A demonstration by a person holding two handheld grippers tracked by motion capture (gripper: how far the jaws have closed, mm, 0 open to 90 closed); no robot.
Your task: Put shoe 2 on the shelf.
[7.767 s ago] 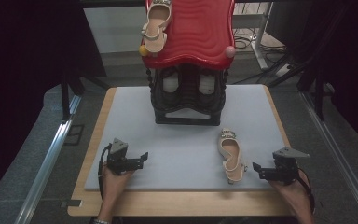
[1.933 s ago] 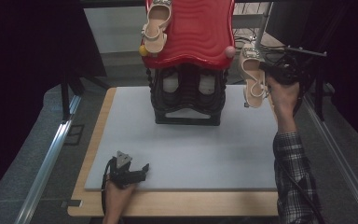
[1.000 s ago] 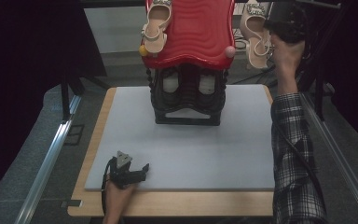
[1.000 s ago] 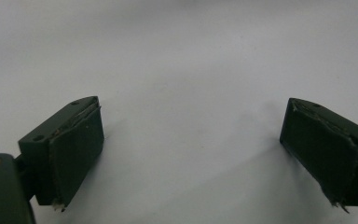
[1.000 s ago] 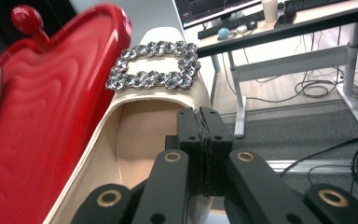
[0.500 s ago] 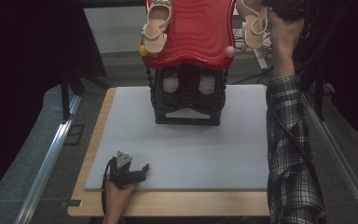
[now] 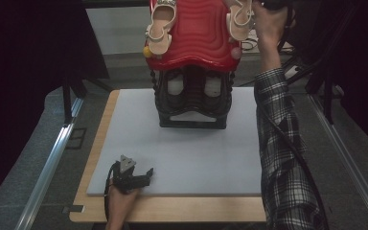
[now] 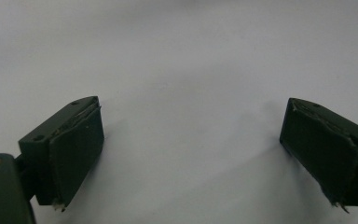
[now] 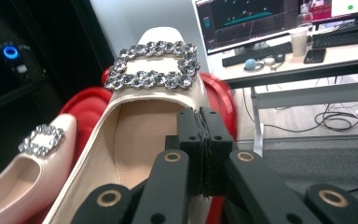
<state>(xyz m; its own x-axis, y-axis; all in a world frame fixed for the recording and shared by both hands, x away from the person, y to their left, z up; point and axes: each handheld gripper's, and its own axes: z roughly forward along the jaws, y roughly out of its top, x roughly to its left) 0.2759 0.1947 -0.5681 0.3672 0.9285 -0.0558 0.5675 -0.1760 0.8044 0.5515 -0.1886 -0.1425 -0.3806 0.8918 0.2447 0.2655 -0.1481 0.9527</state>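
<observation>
The job in hand looks nearly finished: pairing two cream shoes on top of the red roof (image 7: 196,38) of the black rack (image 7: 191,103) at the far end of the tabletop (image 7: 191,158). One shoe (image 7: 159,24) already lies on the roof's left slope, well off to the left of the right tool. The second shoe (image 7: 237,19) hangs over the roof's right slope, just in front of the right tool (image 9: 204,154), whose jaws are pinched tight on the shoe's side wall just behind the jewelled buckle (image 9: 153,65). From the right gripper view the red roof lies directly beneath the shoe, but I cannot tell whether the sole is touching it. What is left, by my judgement, is to settle the shoe down, let go and draw the arm back.

The left tool (image 7: 133,178) rests on the near edge of the tabletop with its jaws spread wide and nothing between them.

Against the earliest picture, the second shoe has gone from the tabletop beside the right tool up to the roof; over the last second it has shifted leftward from beside the roof to over it. The left tool has hardly moved in that time.
</observation>
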